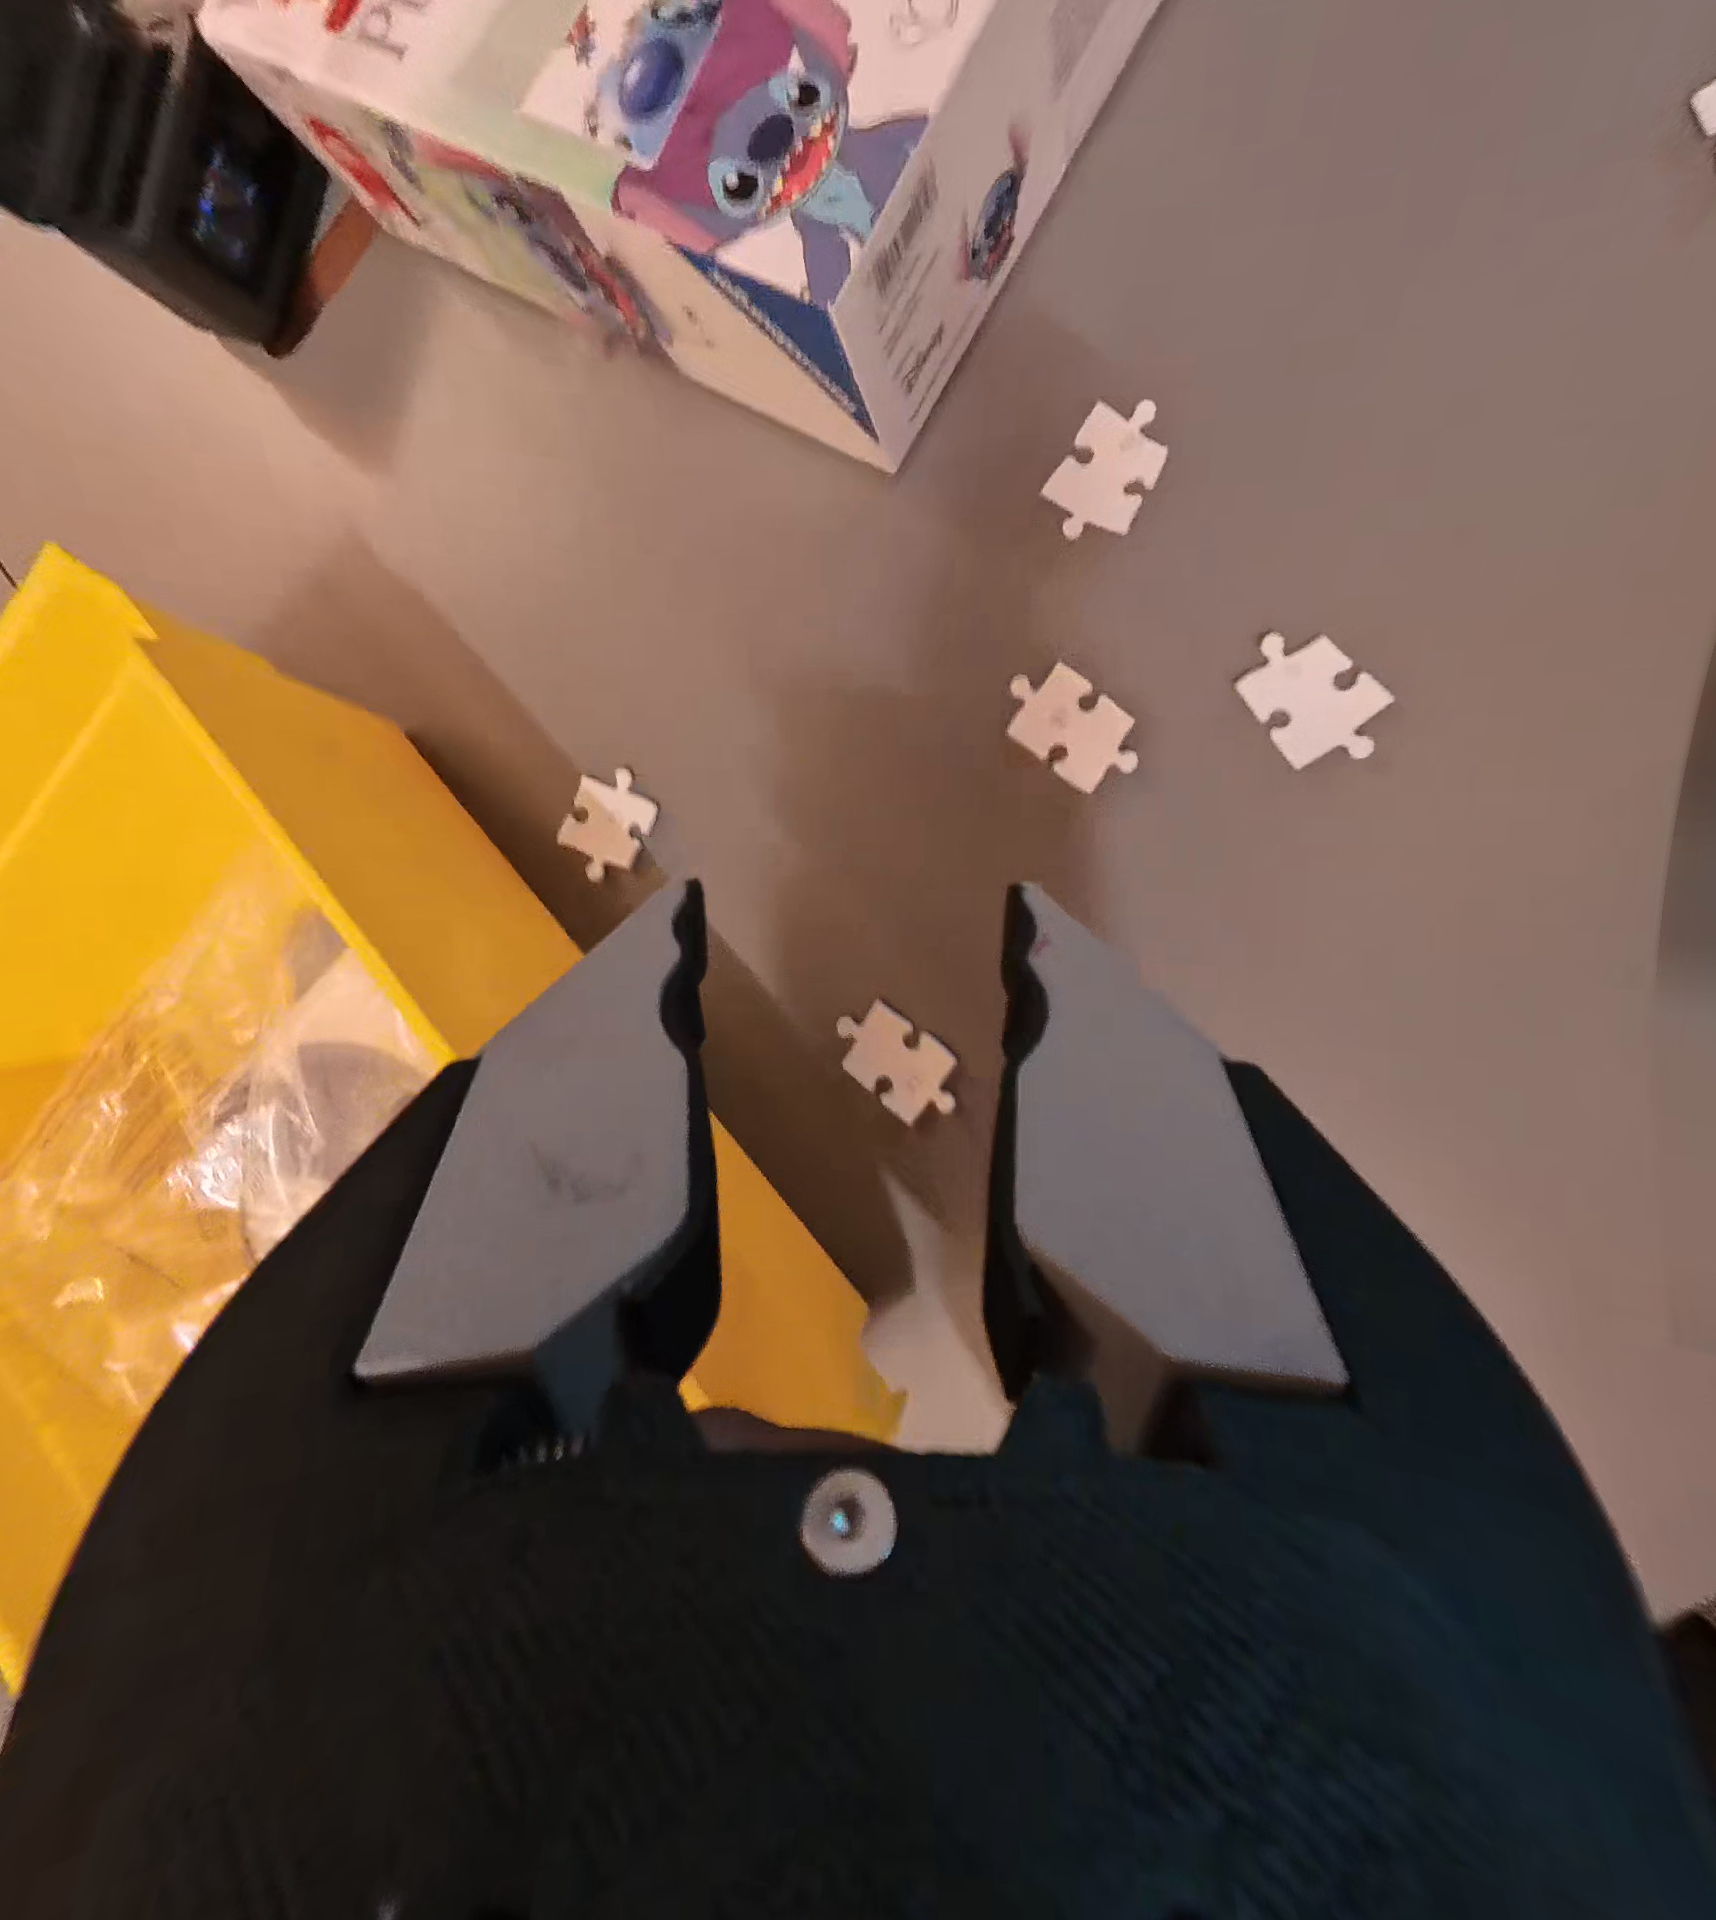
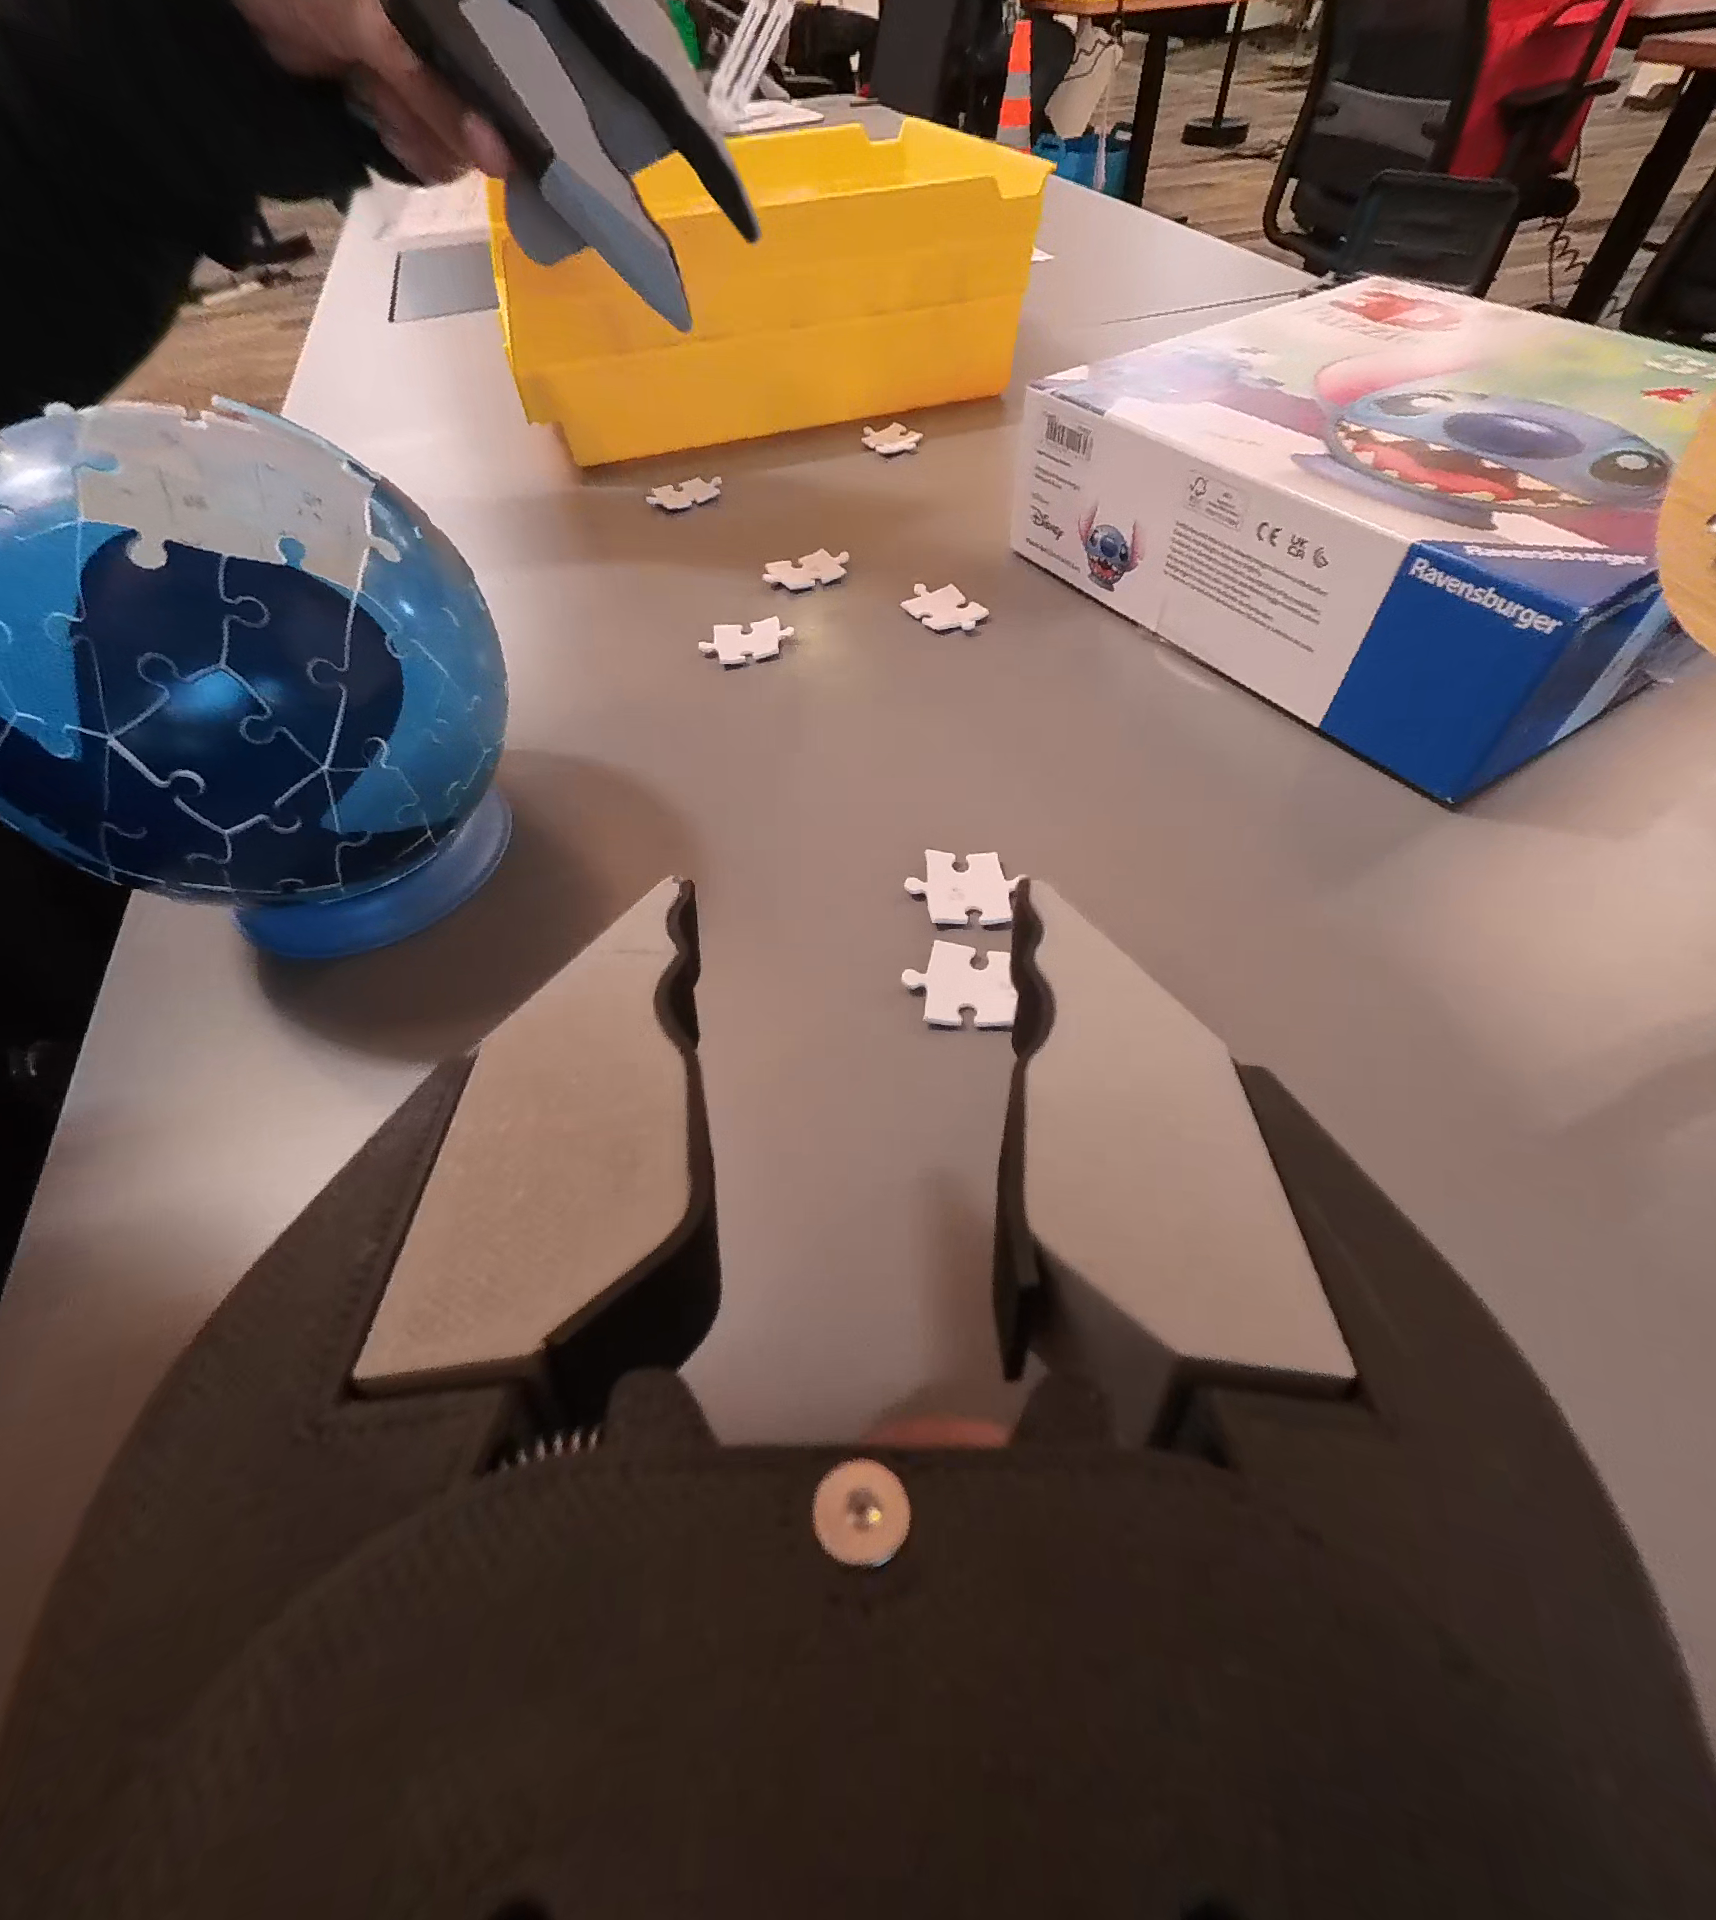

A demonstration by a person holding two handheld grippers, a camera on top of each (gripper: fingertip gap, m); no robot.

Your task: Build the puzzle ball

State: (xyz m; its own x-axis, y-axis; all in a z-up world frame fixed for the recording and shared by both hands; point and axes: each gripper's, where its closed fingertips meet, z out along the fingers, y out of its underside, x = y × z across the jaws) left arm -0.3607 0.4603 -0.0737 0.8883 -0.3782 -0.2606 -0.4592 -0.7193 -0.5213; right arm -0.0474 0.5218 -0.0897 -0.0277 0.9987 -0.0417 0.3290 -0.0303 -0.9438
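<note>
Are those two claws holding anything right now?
No. The left claw and right claw are both open and empty; the pieces lie on the table.

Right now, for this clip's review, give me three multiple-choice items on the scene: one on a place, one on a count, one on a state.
1. Where does the puzzle ball sit?
A. inside the yellow bin
B. on a blue stand on the grey table
C. on top of the puzzle box

2. How many loose white puzzle pieces lie just ahead of the right gripper, beside its right fingertip?
A. none
B. two
C. five

3. How are the left gripper jaws?
A. open and empty
B. shut on a piece
C. clamped on the bin

Answers: 1 B, the ball rests on its stand at the table's edge. 2 B, two pieces lie there, one behind the other. 3 A, table shows between the jaws.
</note>
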